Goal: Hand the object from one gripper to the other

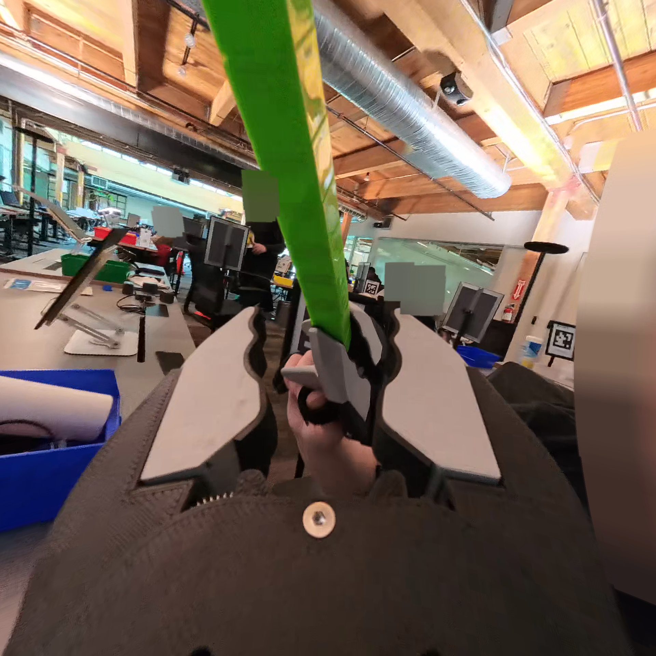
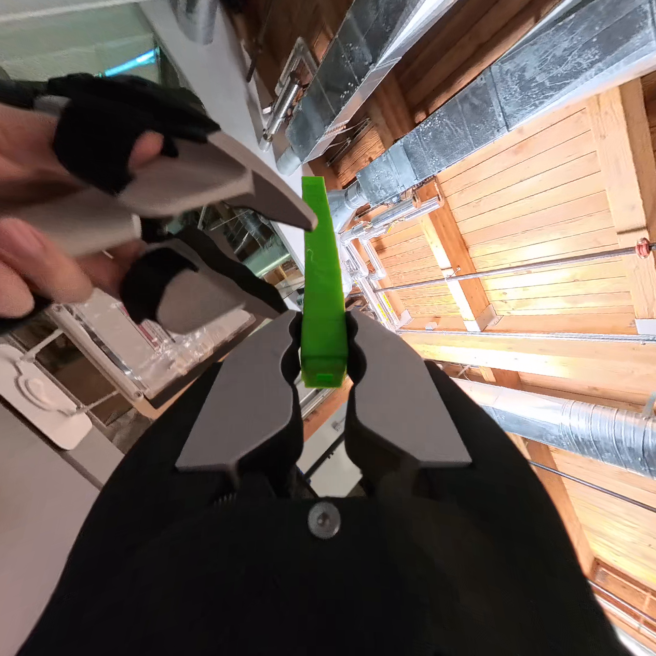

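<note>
A long green bar (image 1: 284,159) rises steeply toward the ceiling. My right gripper (image 2: 323,319) is shut on its lower end (image 2: 321,266), with the bar pointing straight ahead. In the left wrist view the right gripper (image 1: 346,340) and the hand (image 1: 326,443) holding it show just beyond my left gripper (image 1: 328,313). The left gripper is open wide and holds nothing. In the right wrist view the left gripper (image 2: 299,268) comes in from the upper left, open, its fingertips (image 2: 312,223) right beside the bar's left face above the right gripper's grip.
A blue bin (image 1: 53,461) stands at the near left on a grey desk (image 1: 28,337) with a laptop stand (image 1: 88,312). Several people and monitors are farther back. A pale wall panel (image 1: 621,319) is close on the right. Metal ducts (image 2: 532,106) run under the wooden ceiling. My left and right fingertips are right by each other.
</note>
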`<action>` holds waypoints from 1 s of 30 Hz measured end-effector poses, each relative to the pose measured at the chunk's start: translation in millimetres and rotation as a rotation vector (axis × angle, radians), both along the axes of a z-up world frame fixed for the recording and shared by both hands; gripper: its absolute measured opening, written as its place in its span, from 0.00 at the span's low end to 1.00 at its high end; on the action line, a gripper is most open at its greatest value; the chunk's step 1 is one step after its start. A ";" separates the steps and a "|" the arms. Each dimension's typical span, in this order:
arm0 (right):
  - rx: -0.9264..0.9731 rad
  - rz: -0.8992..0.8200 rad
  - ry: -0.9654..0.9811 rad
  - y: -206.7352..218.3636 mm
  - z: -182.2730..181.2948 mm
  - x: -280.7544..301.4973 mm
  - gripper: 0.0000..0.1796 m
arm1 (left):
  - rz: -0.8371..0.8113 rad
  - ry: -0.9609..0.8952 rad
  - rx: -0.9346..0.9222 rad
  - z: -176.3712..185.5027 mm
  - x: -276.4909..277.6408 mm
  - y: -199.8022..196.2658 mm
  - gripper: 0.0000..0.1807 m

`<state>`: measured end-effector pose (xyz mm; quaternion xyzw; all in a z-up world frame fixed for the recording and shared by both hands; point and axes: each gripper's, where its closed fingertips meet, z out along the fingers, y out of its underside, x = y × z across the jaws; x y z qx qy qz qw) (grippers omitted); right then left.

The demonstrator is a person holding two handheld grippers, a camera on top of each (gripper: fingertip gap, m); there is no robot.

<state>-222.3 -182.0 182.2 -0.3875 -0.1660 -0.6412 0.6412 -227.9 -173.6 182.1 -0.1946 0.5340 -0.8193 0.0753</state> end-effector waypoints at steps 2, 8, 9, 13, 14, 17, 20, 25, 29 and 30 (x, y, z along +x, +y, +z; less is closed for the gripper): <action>0.014 0.020 0.002 4.5 -2.5 -4.3 0.13 | 0.045 -0.031 0.027 -1.3 0.1 -4.8 0.34; 0.027 0.089 0.023 14.0 -11.8 -11.9 0.13 | 0.153 -0.143 0.053 4.1 -3.6 -0.4 0.15; 0.015 0.099 0.046 16.0 -14.6 -9.6 0.13 | 0.147 -0.130 0.070 2.4 -2.8 0.0 0.15; -0.078 0.153 0.194 22.6 -33.0 6.8 0.22 | 0.231 -0.084 0.151 -4.8 10.4 16.0 0.12; -0.102 0.168 0.224 22.4 -38.4 10.7 0.24 | 0.284 -0.080 0.191 -7.7 15.6 23.5 0.12; -0.170 0.186 0.319 18.9 -54.9 26.1 0.24 | 0.476 -0.054 0.365 -22.5 33.9 50.7 0.12; -0.221 0.175 0.426 16.2 -70.8 45.3 0.24 | 0.594 -0.007 0.482 -36.1 46.9 70.1 0.12; -0.279 0.183 0.531 15.1 -87.9 59.7 0.23 | 0.619 0.060 0.625 -63.4 59.9 68.1 0.12; -0.295 0.271 0.639 16.2 -90.5 61.5 0.23 | 0.572 0.112 0.717 -87.4 66.8 53.7 0.12; -0.296 0.306 0.672 16.3 -89.5 61.1 0.23 | 0.562 0.121 0.739 -93.3 68.4 50.1 0.12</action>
